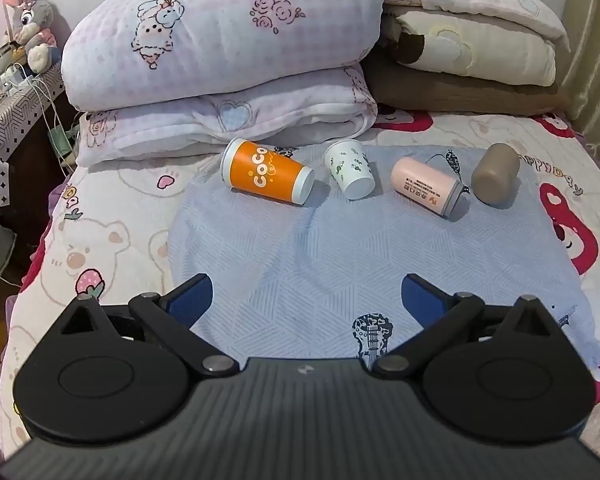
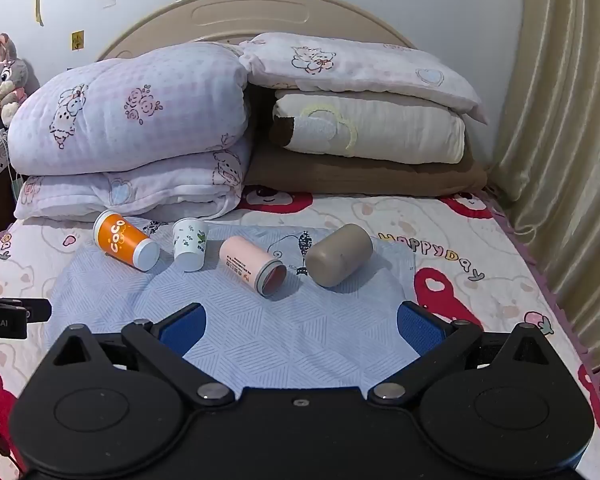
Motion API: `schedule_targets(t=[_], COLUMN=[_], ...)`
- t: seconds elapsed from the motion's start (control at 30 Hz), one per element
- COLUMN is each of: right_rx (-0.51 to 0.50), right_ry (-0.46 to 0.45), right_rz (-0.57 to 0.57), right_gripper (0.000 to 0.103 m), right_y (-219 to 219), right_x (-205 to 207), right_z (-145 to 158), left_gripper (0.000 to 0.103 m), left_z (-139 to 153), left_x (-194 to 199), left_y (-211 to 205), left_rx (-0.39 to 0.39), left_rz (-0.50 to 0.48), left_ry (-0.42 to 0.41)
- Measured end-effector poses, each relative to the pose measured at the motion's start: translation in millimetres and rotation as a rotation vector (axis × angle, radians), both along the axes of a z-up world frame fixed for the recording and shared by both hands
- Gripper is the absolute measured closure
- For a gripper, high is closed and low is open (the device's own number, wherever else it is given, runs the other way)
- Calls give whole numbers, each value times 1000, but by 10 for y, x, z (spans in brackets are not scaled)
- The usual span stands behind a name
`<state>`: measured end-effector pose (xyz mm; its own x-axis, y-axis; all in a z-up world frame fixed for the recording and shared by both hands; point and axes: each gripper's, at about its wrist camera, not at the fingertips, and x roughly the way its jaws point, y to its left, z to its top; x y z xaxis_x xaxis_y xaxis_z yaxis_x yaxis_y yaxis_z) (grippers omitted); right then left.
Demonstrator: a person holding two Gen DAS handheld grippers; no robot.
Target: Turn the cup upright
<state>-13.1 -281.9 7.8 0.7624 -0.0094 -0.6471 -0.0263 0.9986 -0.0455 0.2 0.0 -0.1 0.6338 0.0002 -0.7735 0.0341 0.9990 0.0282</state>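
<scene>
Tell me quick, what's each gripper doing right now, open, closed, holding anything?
Left gripper: open, holding nothing, short of the cups.
Right gripper: open, holding nothing, short of the cups.

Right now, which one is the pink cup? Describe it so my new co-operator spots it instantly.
On the bed, find the pale blue cloth spread before the folded quilts. Four cups lie tipped in a row; the pink cup is third from the left, between the small white cup and the brown cup. Only it has printed text and a grey rim.
</scene>
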Motion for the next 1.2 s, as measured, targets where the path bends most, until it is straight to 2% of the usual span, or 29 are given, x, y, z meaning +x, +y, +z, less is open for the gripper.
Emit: schedule_targets(t=[0.47, 0.63, 0.93, 1.2], right_rx=[-7, -8, -4, -1], right_ry=[2, 2, 6, 9], right_rz=[-5, -9, -12, -13], right_gripper=[0, 0, 0, 0], right_y=[5, -17, -47, -72], right_x=[7, 6, 16, 24], right_z=[4, 3, -4, -25], left_gripper=[1, 1, 1, 1], left_z=[-66, 7, 0, -43], left_x=[-89, -91, -54, -68], left_y=[-132, -79, -54, -82], left_rx=[-12, -32, -32, -51], left_rz=[-54, -53, -32, -53], left_ry=[-39, -49, -39, -20])
